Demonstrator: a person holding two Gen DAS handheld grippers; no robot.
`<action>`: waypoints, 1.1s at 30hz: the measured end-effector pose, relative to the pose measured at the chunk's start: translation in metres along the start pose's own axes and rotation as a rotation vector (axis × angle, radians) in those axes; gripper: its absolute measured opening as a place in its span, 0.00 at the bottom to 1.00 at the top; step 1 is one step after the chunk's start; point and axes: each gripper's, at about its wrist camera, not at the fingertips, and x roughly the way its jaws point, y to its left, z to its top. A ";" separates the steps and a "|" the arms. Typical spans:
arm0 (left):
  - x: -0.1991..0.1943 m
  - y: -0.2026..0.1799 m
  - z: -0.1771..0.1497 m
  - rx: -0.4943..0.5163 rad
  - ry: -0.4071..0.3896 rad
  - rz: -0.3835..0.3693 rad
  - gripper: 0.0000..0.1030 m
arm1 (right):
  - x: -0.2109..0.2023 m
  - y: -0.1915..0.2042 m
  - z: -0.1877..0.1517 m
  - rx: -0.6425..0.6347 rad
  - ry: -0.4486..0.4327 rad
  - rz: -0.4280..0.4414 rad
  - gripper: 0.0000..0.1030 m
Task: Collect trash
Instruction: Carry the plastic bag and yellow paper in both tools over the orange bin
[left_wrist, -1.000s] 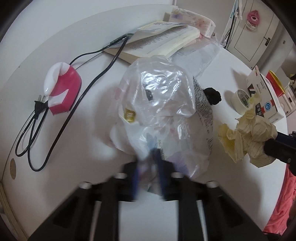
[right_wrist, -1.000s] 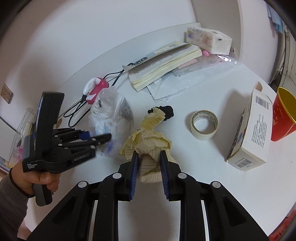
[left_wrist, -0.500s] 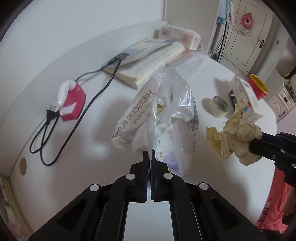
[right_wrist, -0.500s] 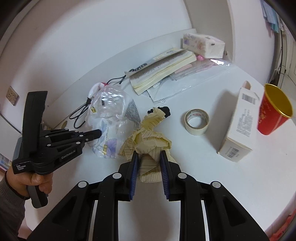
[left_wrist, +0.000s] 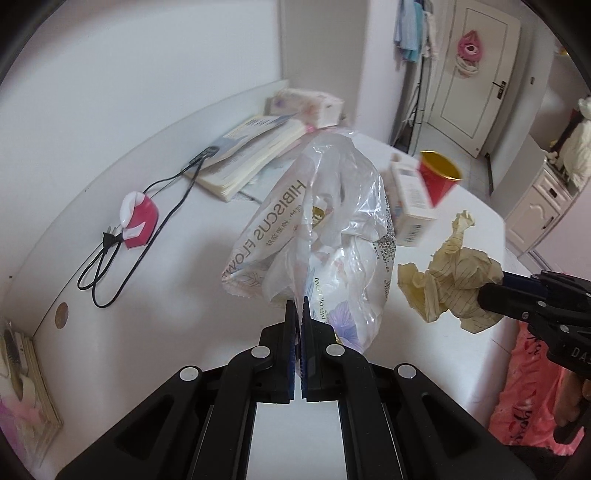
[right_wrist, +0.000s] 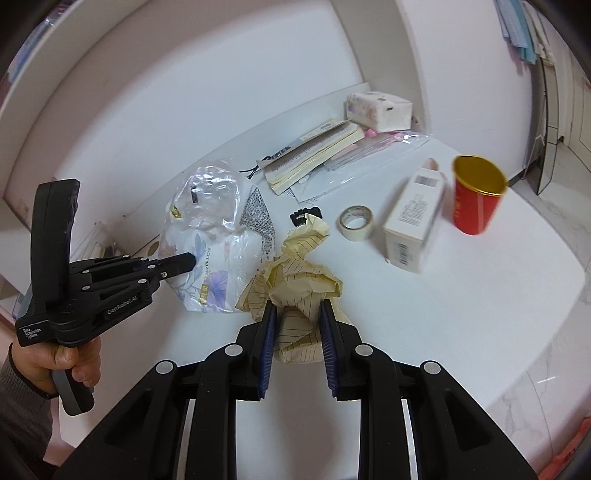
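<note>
My left gripper (left_wrist: 299, 306) is shut on the edge of a clear plastic bag (left_wrist: 325, 236) stuffed with wrappers, which hangs above the white table (left_wrist: 207, 266). The same bag (right_wrist: 218, 236) shows in the right wrist view, with the left gripper (right_wrist: 190, 261) pinching its side. My right gripper (right_wrist: 297, 314) is shut on a crumpled wad of yellow lined paper (right_wrist: 295, 280), also lifted off the table. That paper wad (left_wrist: 450, 273) shows in the left wrist view, to the right of the bag, with the right gripper (left_wrist: 487, 293) on it.
On the table lie a tape roll (right_wrist: 356, 222), a white carton (right_wrist: 413, 218), a red cup (right_wrist: 476, 199), a small black object (right_wrist: 304, 215), an open book (right_wrist: 314, 155), a tissue pack (right_wrist: 378, 110) and a red-white plug with black cord (left_wrist: 138, 219). A pink bag (left_wrist: 532, 391) hangs off the table's right edge.
Both grippers rose and drew back from the table, lifting the plastic bag and the paper wad clear of it. The left jaws closed fully on the bag's edge.
</note>
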 end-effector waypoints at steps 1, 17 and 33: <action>-0.005 -0.008 -0.001 0.008 -0.004 -0.005 0.03 | -0.009 -0.003 -0.004 0.002 -0.006 -0.004 0.23; -0.026 -0.154 -0.009 0.205 -0.018 -0.153 0.03 | -0.151 -0.091 -0.089 0.183 -0.107 -0.167 0.23; 0.095 -0.294 -0.038 0.458 0.220 -0.337 0.03 | -0.164 -0.213 -0.198 0.533 -0.060 -0.375 0.23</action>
